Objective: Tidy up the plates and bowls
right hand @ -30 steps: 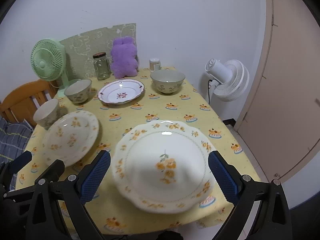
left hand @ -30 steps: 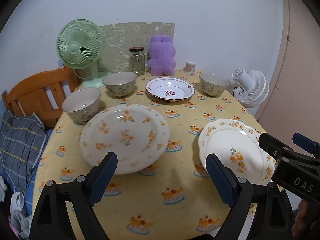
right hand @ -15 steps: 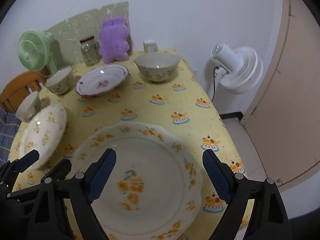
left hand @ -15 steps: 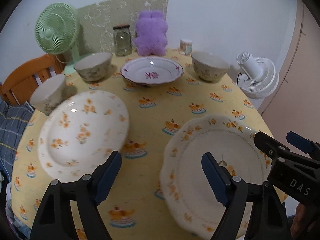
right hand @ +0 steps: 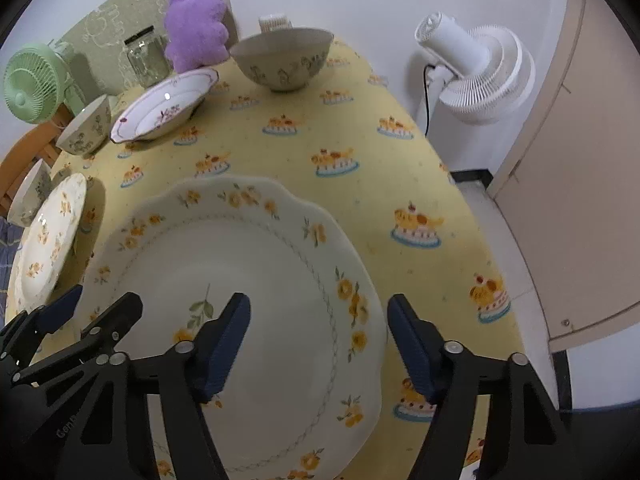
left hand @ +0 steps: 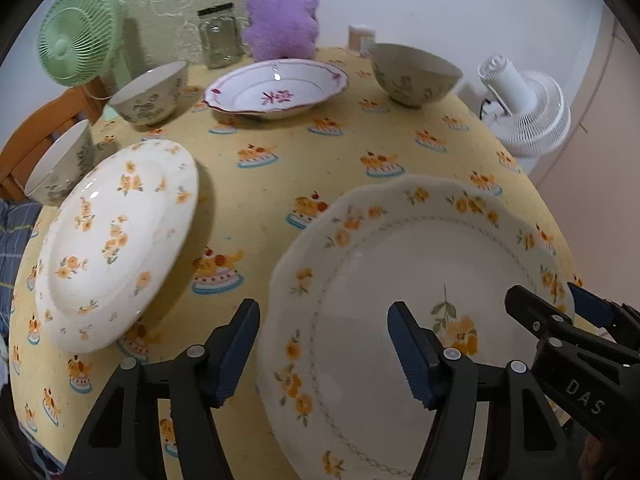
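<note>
Both grippers hang over the scalloped plate (left hand: 400, 264) at the table's (left hand: 256, 184) near right corner. The left gripper (left hand: 324, 344) straddles its left rim and the right gripper (right hand: 318, 344) its right rim. Both jaws are closing, pads not yet touching it.

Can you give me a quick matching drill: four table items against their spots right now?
Items:
1. scalloped plate
2. pink-trimmed plate
3. green fan
4. purple plush toy

Places:
A. far edge of the table, next to the glass jar
B. nearest, with one gripper's fingers either side of each rim
C. far left, beyond the bowls
D. far middle, between two bowls

Pairs: 1-B, 2-D, 3-C, 4-A
</note>
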Demonstrator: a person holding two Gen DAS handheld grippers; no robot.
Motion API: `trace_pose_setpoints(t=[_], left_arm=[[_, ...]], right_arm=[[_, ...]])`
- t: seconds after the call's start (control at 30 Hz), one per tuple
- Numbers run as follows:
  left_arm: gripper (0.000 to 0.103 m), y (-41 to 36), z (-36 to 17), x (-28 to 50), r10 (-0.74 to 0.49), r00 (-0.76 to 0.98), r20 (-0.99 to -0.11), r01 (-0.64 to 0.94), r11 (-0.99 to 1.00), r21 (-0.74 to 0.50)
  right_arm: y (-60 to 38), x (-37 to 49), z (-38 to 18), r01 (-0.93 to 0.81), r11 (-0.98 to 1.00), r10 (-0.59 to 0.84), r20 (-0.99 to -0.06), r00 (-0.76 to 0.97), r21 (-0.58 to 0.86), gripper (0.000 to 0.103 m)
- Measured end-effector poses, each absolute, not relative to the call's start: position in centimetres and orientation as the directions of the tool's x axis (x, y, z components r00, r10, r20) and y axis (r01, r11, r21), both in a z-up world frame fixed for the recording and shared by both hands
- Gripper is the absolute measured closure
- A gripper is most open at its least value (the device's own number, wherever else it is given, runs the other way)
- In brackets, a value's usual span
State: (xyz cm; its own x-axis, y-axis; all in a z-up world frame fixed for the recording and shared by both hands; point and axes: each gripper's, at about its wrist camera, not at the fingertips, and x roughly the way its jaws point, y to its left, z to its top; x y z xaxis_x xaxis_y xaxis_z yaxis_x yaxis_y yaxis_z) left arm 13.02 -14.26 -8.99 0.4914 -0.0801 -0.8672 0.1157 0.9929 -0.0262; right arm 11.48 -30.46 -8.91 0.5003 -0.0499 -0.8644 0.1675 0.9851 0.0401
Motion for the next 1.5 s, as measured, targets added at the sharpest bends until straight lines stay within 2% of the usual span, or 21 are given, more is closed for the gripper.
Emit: trace_pose_setpoints(t=[0.13, 0.4, 1.1, 1.4, 1.5], left_arm=[[0.037, -14.6, -9.3, 13.2, -0.058, 0.486, -0.872, 0.120, 0.993, 0.001], [0.038, -15.0, -9.5, 13.5, -0.022, 0.466, -0.885, 0.117, 0.992, 0.036], [0.040, -13.6, -9.5, 16.9, 0.072, 0.417, -0.906, -0.091, 0.995, 0.037], [0.040, -13.6, -9.4, 17.1, 0.090, 0.424, -0.901, -0.130, 0.991, 0.037], [0.031, -13.5, -9.3, 16.9, 0.086, 0.423, -0.902, -0.136, 0.990, 0.031]], right_arm=[[-30.8, 11.6, -9.6, 0.186, 0.982, -0.056, -0.879, 0.474, 0.038, 0.043], [-30.8, 12.5, -9.3, 0.191, 0.982, -0.074, -0.890, 0.450, 0.015, 0.047], [-29.9, 20.5, -9.0, -0.015, 0.999, 0.040, -0.894, 0.447, 0.037, 0.047], [-29.5, 21.1, -9.4, -0.042, 0.999, 0.045, -0.888, 0.458, 0.029, 0.044], [-29.4, 20.7, -9.4, -0.059, 0.998, 0.042, -0.884, 0.465, 0.017, 0.044]])
